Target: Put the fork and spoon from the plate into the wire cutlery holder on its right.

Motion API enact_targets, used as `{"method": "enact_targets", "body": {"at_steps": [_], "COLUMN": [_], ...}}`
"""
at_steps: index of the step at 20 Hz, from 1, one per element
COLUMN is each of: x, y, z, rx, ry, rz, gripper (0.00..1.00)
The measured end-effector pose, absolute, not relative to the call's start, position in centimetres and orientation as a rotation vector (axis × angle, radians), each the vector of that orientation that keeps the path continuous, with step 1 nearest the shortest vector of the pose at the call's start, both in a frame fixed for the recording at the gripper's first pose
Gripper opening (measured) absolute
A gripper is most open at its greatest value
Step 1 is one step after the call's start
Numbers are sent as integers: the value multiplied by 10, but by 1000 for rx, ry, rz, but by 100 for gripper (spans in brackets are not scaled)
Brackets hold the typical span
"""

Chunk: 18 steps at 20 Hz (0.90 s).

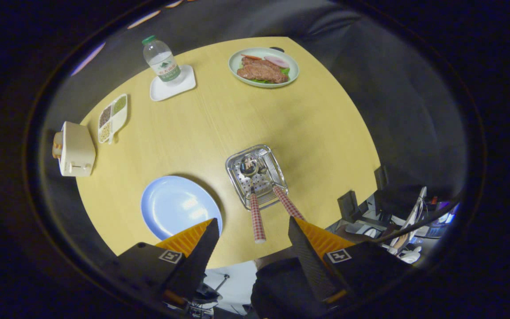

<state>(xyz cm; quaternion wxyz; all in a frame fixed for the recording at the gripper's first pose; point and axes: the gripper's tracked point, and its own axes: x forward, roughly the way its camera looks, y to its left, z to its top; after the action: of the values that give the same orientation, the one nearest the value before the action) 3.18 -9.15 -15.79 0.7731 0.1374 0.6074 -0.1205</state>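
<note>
Jaws (pixel 248 241) stand released at the bottom of the frame, spread wide with nothing between them, hanging high above the round yellow surface (pixel 317 133) and looking almost straight down on it. Just beyond the fingertips sits the wire cutlery holder (pixel 233 175), a shiny square basket seen from above, just right of centre. Two utensils with checked red-and-white handles stand in it: one handle (pixel 257 217) points down towards the gap between the fingers, the other (pixel 288 203) leans towards the right finger. A rounded metal head, probably the spoon's bowl (pixel 249 166), shows inside the basket; which handle belongs to the fork cannot be told from here. To the left of the holder, at lower left of the frame, the blue plate (pixel 171 201) lies bare.

Judging by this, both pieces are already in the holder and the task looks finished; the step in hand is the retreat after the last drop. Any next move needs only a clear lift away, keeping the fingers off the leaning handles so the holder is not tipped.

Farther out, at the top of the frame, are a plate of food (pixel 291 66) and a water bottle (pixel 161 60) on a white tray (pixel 160 92). At left are a divided snack dish (pixel 112 117) and a cream toaster (pixel 77 149).
</note>
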Motion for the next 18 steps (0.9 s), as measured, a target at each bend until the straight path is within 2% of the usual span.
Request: {"method": "enact_targets", "body": {"at_steps": [6,15,18], "x": [35,52,63], "y": [-93,-102,-90], "z": [-129,-93,-74], "rx": [249,118,191], "ry": [1043,602,429], "rz": [-262,-174,-136], "gripper": [100,100,100]}}
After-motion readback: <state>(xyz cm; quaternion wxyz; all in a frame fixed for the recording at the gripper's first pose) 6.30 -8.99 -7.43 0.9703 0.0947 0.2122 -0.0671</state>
